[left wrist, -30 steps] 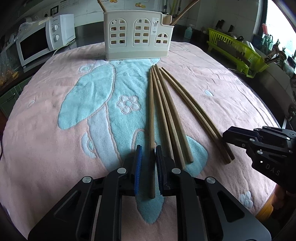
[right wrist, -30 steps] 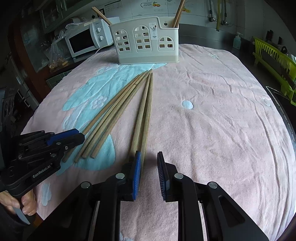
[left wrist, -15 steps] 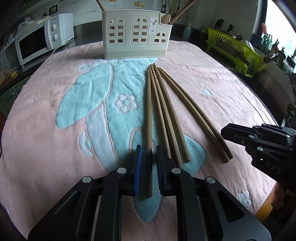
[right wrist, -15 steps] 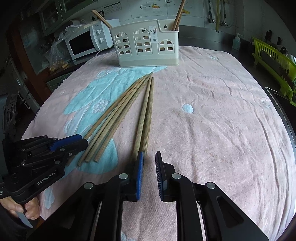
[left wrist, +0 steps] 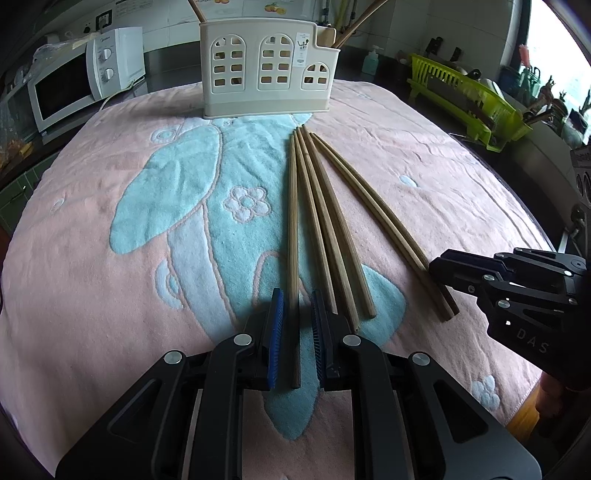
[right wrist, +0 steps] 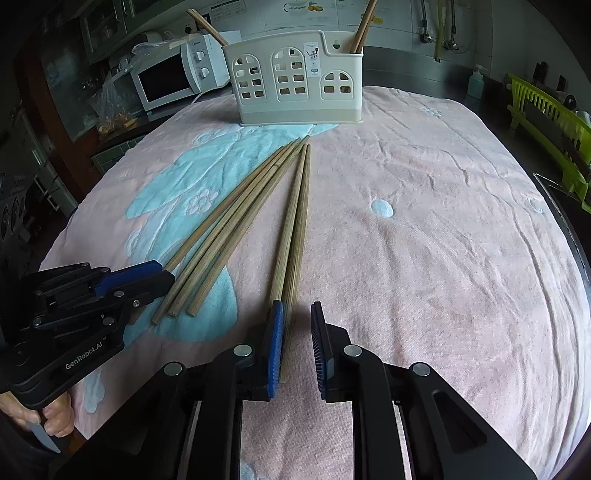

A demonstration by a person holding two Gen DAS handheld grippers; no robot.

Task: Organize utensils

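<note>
Okay, left gripper [left wrist: 295, 293] is angled down at the towel [left wrist: 110, 258], jaws only slightly apart, w/ one chopstick [left wrist: 293, 221] running straight up between the blue pads [left wrist: 276, 332]. A thin gap shows on each side of the stick, so no pinch on it. The stick's near end sits back inside the jaws, and the far end points ahead toward the utensil holder [left wrist: 266, 74].

Just right of that gripper's right finger lie three more chopsticks [left wrist: 328, 236], fanned, tips bunched up ahead near the holder's base. Further right is a pair of chopsticks [left wrist: 384, 221], side by side, touching.

Right gripper [right wrist: 295, 304] is over the near end of that pair, jaws narrowly spread too. Both sticks hug its left pad [right wrist: 277, 332], maybe touching it, hard to say from this angle, while the right pad stands clear of them. So nothing is clamped there either.

From the right wrist cam, the left gripper sits off to the left, a hand [right wrist: 55, 417] wrapped round its grip.

Holder stands upright dead ahead of both tools at the towel's far edge, w/ a couple of chopsticks [right wrist: 360, 26] already poking out of its compartments. Microwave [left wrist: 74, 92] is ahead-left of the left gripper, green dish rack [left wrist: 469, 96] ahead-right.
</note>
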